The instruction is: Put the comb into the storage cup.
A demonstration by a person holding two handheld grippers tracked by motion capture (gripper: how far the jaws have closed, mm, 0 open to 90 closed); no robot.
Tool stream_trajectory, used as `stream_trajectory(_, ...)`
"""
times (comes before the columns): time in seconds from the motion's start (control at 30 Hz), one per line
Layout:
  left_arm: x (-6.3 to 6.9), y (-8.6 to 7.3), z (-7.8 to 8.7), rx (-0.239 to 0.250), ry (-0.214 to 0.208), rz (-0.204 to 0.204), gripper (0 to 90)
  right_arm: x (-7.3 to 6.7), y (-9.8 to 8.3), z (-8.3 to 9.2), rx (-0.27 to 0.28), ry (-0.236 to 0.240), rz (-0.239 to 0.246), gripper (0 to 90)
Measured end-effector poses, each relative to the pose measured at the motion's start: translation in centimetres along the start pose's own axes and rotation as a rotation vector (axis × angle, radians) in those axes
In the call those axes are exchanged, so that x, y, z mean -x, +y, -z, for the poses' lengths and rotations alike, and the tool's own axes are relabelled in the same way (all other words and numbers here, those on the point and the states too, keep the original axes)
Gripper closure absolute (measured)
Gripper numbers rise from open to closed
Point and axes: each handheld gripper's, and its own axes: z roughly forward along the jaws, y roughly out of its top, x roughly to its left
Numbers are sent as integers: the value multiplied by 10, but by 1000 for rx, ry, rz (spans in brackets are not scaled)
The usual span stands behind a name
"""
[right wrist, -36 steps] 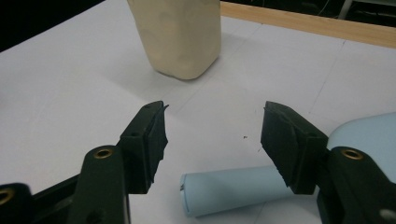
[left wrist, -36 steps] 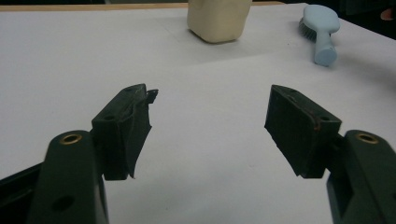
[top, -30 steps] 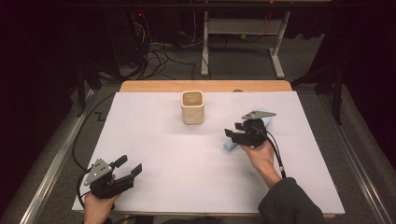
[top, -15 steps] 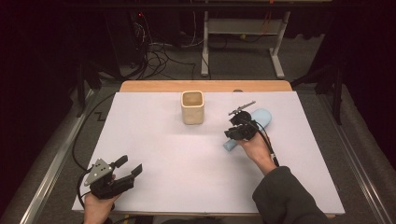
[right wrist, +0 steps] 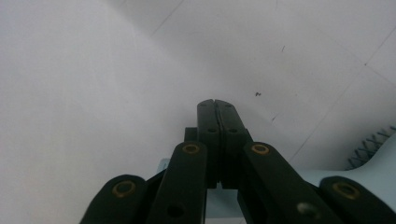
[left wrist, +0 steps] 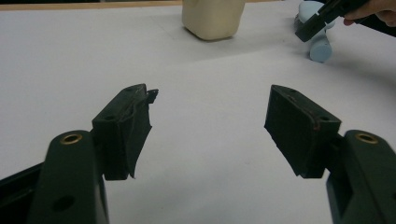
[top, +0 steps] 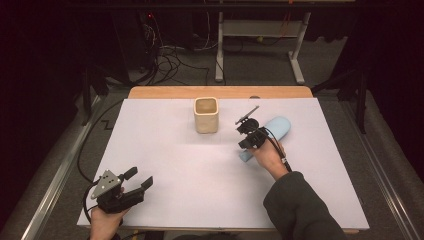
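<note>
We're at the pickup: right tongs [top: 246, 141], just closed, sit pressed together with nothing between them, over the near end of the light-blue case [top: 272, 131] lying right of the cup [top: 206, 114] on the surface [top: 165, 150], probably touching it, having slid left since a second ago; next means reopening to straddle it, while left tongs [top: 139, 180] idle spread.

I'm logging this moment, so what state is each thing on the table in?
Beige cup: upright, open top, standing free.
Light blue object: lying flat under the right gripper.
Left gripper: jaws open, nothing between them.
Right gripper: jaws just closed, pads together, nothing visible between them.
</note>
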Motion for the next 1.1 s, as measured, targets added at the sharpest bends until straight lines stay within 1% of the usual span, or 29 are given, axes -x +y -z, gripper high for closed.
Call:
stream_trajectory(0.1,0,0,0,1,2,-1,316,1,-1,-1,-9,3,-1,900)
stream_trajectory(0.13,0,0,0,-4,4,-10,316,3,-2,-2,-28,4,0,900)
stream_trajectory(0.17,0,0,0,-4,4,-10,316,3,-2,-3,-37,2,4,900)
stream_trajectory(0.27,1,0,0,-6,5,-12,316,5,-3,-2,-44,13,-3,900)
stream_trajectory(0.37,0,0,0,-5,5,-9,315,6,-4,-2,-51,17,-2,900)
stream_trajectory(0.43,0,0,0,-4,5,-4,315,5,-4,-1,-62,20,-16,900)
stream_trajectory(0.47,0,0,0,-4,5,-5,315,6,-5,-1,-62,27,-4,900)
stream_trajectory(0.6,-1,-1,1,-3,7,2,315,6,-8,0,-84,32,-7,900)
stream_trajectory(0.67,0,-1,1,-3,7,4,315,7,-8,0,-85,32,-6,900)
stream_trajectory(0.7,0,-1,1,-1,8,3,315,8,-10,1,-91,39,5,900)
stream_trajectory(0.73,0,-1,1,-3,6,2,315,9,-11,2,-88,46,6,900)
stream_trajectory(0.77,0,-1,1,-6,6,-1,315,9,-12,3,-93,46,-6,900)
stream_trajectory(0.87,0,-1,1,-7,5,-1,315,10,-15,4,-91,46,-10,900)
stream_trajectory(1.0,1,-1,0,-9,0,-2,314,14,-24,8,-82,51,-5,900)
stream_trajectory(1.07,1,0,0,-10,0,-2,314,14,-25,9,-85,50,-9,900)
stream_trajectory(1.1,1,0,0,-10,0,-3,314,14,-28,10,-85,54,-19,900)
